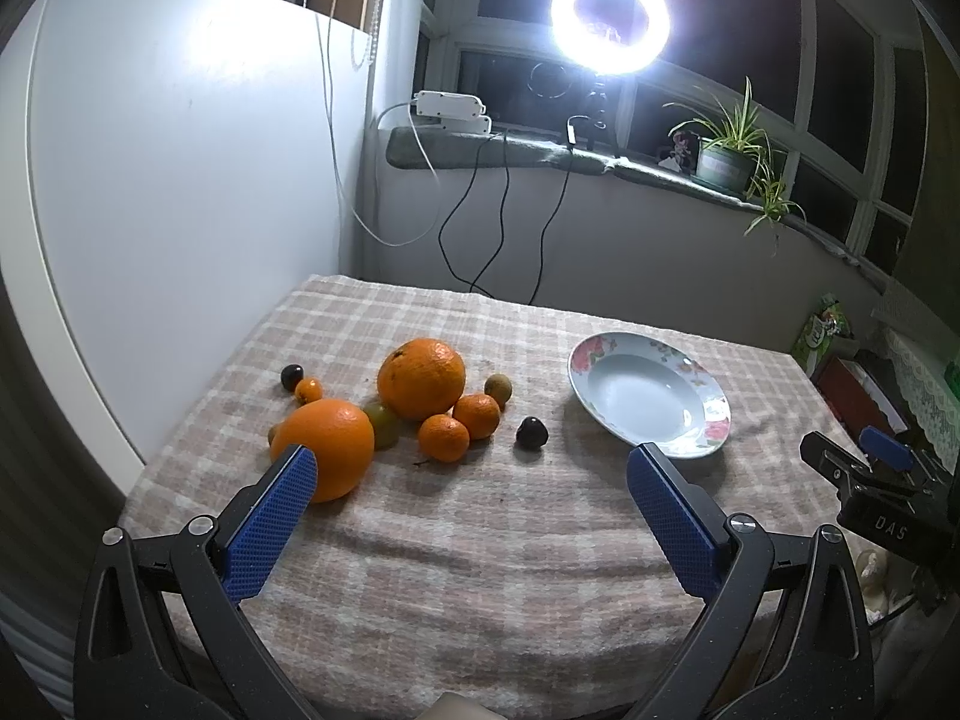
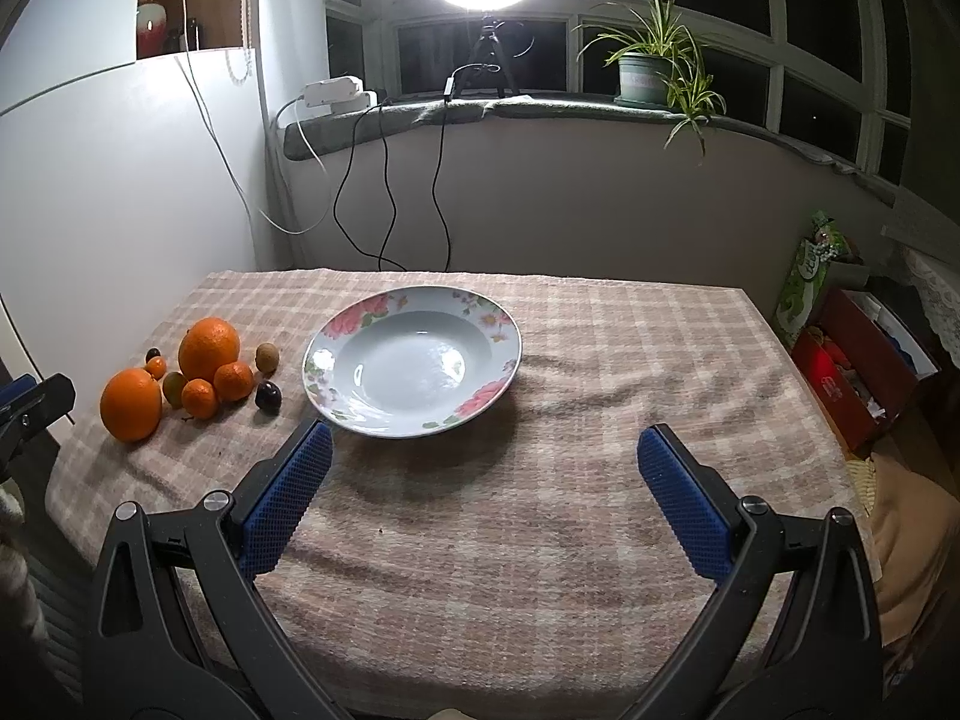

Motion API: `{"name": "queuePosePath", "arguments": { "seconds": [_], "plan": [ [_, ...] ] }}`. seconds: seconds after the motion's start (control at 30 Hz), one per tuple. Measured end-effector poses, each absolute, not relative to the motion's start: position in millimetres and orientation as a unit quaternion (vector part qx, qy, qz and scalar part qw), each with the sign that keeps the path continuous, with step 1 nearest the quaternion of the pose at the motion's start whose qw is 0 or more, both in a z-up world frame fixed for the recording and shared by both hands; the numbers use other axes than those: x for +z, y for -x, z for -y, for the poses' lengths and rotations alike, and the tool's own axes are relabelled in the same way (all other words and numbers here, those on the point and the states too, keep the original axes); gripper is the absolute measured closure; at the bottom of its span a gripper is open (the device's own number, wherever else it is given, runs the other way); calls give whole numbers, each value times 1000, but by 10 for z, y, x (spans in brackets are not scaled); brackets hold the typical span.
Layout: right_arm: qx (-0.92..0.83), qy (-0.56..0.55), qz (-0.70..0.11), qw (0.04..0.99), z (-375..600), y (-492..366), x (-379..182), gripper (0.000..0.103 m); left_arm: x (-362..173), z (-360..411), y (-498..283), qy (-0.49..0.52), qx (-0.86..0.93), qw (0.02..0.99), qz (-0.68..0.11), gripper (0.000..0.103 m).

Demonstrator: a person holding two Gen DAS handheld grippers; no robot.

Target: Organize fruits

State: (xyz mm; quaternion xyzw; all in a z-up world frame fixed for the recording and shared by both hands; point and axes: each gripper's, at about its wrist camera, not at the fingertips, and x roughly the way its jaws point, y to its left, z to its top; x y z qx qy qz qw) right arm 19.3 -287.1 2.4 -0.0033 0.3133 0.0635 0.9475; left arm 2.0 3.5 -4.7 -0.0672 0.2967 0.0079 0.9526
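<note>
A cluster of fruit lies on the checked tablecloth [image 1: 480, 540]: two big oranges [image 1: 421, 379] [image 1: 327, 447], small tangerines [image 1: 444, 437], a green fruit [image 1: 383, 423], a kiwi [image 1: 498, 387] and dark plums [image 1: 531, 433]. An empty floral plate [image 1: 651, 393] [image 2: 414, 360] sits to their right. My left gripper [image 1: 471, 465] is open, its left pad just in front of the near orange. My right gripper [image 2: 483, 444] is open too, hovering close before the plate with nothing between its fingers. In the right wrist view the fruit [image 2: 207, 345] lies far left.
A white panel [image 1: 180, 180] stands left of the table. Behind are a windowsill with a ring light [image 1: 609, 18], cables, a power strip [image 1: 450, 105] and a potted plant [image 2: 654, 69]. Boxes and bags [image 2: 852, 348] crowd the floor beyond the table's right edge.
</note>
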Motion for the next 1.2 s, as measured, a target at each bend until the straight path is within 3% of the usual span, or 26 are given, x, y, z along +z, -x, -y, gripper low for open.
{"name": "queuePosePath", "arguments": {
  "seconds": [0.63,1.0,1.2],
  "plan": [
    [145,12,-333,932,2477,-392,-59,0,-338,-575,-91,127,31,936,-327,1],
    [249,0,-363,898,1918,-550,-163,4,-587,-1025,-153,192,46,915,-353,10],
    [306,-11,-396,866,1511,-672,-342,12,-693,-1222,-208,227,37,903,-364,16]
  ]
}}
